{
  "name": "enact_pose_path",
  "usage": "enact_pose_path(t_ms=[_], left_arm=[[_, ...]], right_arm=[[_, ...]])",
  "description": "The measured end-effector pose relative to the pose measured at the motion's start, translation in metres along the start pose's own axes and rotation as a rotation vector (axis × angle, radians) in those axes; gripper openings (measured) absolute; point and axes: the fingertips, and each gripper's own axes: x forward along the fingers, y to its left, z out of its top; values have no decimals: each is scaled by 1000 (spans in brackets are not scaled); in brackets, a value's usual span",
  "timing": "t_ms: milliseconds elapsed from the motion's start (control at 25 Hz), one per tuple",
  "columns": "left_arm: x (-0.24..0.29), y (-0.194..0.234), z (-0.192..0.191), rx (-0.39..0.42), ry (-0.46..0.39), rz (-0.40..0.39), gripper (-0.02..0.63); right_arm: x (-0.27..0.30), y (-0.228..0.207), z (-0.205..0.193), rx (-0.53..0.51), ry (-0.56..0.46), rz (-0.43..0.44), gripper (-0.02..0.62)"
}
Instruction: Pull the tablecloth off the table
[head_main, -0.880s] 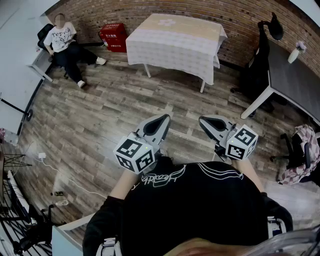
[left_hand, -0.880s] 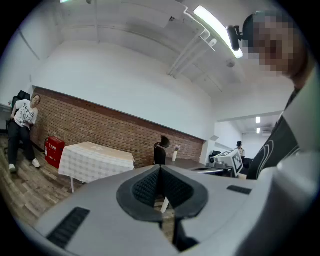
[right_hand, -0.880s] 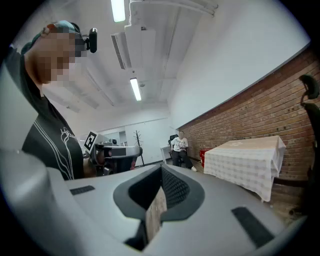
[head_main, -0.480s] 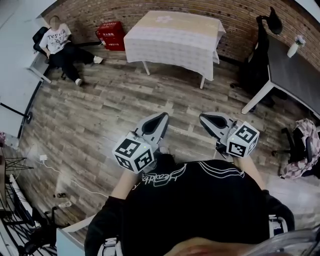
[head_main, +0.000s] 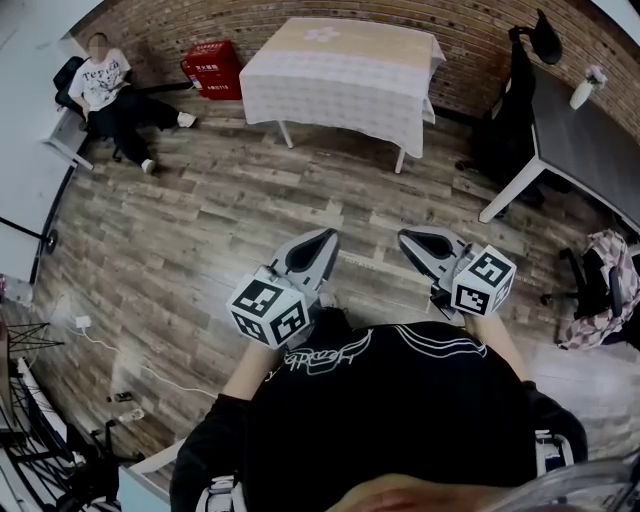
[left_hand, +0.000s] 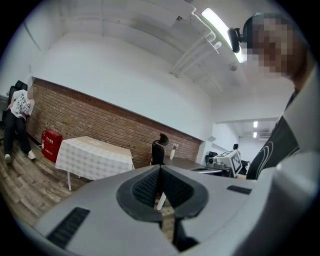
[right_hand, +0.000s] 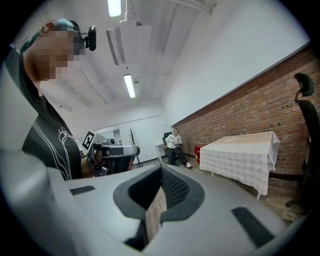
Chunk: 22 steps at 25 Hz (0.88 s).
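Note:
A pale checked tablecloth (head_main: 345, 70) hangs over a table against the brick wall, far ahead of me across the wooden floor. It also shows as the tablecloth (left_hand: 92, 157) at left in the left gripper view and the tablecloth (right_hand: 242, 155) at right in the right gripper view. My left gripper (head_main: 322, 238) and right gripper (head_main: 407, 240) are held close to my chest, well short of the table. Both are shut with nothing between the jaws.
A person (head_main: 105, 85) sits on the floor at the back left beside a red box (head_main: 212, 68). A dark desk (head_main: 590, 150) with an office chair (head_main: 515, 100) stands at the right. Cables and a power strip (head_main: 120, 400) lie at the left.
The table and the room have slid slightly up and left in the head view as I step nearer. Both grippers stay in the same pose, shut.

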Motion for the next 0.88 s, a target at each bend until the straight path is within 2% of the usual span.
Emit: enact_pose_path(t_ms=[480, 880], left_arm=[[10, 59, -3, -63, 38, -22, 6], [39, 150, 14, -93, 68, -57, 6]], right_arm=[[45, -22, -4, 68, 4, -40, -3], [121, -72, 11, 120, -2, -69, -3]])
